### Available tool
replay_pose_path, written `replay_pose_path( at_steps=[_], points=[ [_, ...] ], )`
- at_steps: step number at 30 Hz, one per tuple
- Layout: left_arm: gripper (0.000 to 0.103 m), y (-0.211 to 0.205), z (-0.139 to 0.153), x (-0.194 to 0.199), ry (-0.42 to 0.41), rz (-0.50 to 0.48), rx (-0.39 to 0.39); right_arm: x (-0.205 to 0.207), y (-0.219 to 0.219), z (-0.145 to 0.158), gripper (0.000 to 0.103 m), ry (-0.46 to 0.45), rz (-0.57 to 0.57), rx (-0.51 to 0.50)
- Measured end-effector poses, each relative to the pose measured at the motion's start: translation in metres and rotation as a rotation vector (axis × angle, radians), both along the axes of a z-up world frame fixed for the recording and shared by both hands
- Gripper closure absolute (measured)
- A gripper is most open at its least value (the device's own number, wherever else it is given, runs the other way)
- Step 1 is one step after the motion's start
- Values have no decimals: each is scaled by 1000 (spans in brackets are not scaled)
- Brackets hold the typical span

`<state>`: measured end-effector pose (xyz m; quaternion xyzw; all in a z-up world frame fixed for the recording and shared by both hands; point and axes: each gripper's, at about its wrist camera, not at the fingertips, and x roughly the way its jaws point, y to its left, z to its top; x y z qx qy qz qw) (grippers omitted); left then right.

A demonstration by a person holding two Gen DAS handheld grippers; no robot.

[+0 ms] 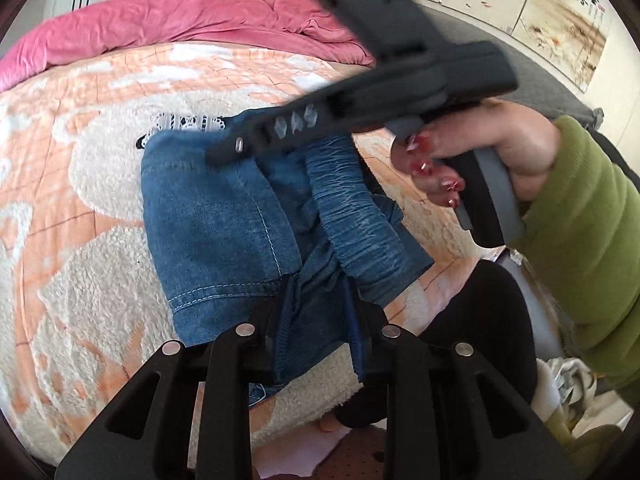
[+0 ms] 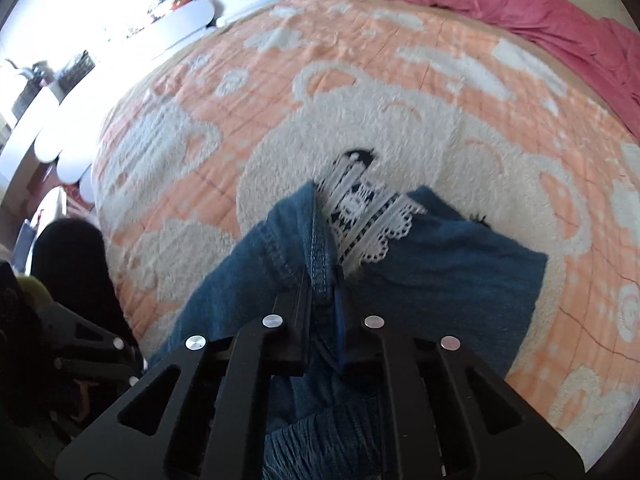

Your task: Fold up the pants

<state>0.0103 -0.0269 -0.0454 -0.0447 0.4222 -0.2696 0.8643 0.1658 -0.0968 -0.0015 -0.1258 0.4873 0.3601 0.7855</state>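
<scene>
Blue denim pants (image 1: 224, 224) lie folded on the bed, with a gathered elastic waistband (image 1: 352, 208) and white lace trim (image 1: 184, 122). My left gripper (image 1: 316, 304) is shut on a fold of denim near the waistband at the near edge. The right gripper's body (image 1: 360, 92) crosses above the pants in this view, held by a hand with red nails. In the right wrist view my right gripper (image 2: 322, 280) is shut on a seamed denim edge, just below the lace trim (image 2: 372, 216). The pants (image 2: 452, 272) spread to the right of it.
The bed is covered by an orange and white fleece blanket (image 1: 80, 208). A pink quilt (image 1: 200, 24) is bunched at the far end. A green sleeve (image 1: 584, 240) is at the right. White furniture (image 2: 60, 128) stands left of the bed.
</scene>
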Motion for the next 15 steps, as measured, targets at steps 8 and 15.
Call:
replay_pose_path(
  at_steps=[8,15],
  points=[
    [79,4,0,-2,-1,7,-8,29,16,3,101,-78,-45,-76],
    [79,8,0,0,15,3,-23,47,9,-20,103,-50,-121,-84]
  ],
)
